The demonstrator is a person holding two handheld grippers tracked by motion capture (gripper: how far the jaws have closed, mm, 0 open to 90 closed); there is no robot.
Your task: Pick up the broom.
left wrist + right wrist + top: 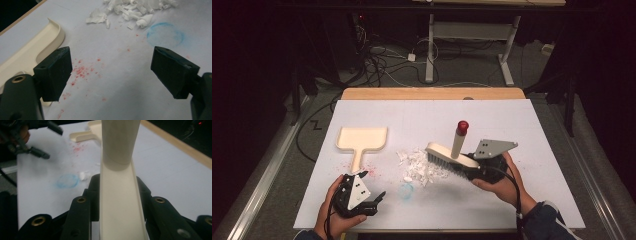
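Right gripper [472, 169]: we are seeing it clenched on the brush [452, 160], jaws pinching the cream back from both sides in the right gripper view; the person's right hand [502, 185] is holding it at the lower right of the sheet.
Brush: we are seeing it tilted, bristles pointing down-left and meeting the right edge of the paper scraps [419, 167]; its handle is rising upright, the red cap [462, 125] on top.
Left gripper [374, 199]: we are seeing it released, jaws standing wide apart over bare sheet in the left gripper view, nothing between them; it is sitting near the front edge, left of centre.
Dustpan [362, 140]: we are seeing it lying flat on the left half, handle pointing toward the left gripper, just beyond it; the pan's mouth is facing the far edge.
Scraps: we are seeing them piled mid-sheet between dustpan and brush, apart from the dustpan.
Marks: we are noting red specks [81, 71] by the dustpan handle and a blue ring [406, 190] in front of the scraps.
Edges: we are seeing the white sheet [532, 130] covering the table, with a wood strip [432, 93] showing at the far edge; both grippers are working close to the front edge.
Open room: we are seeing the far half and the right side of the sheet lying bare; a bare gap is lying between scraps and dustpan.
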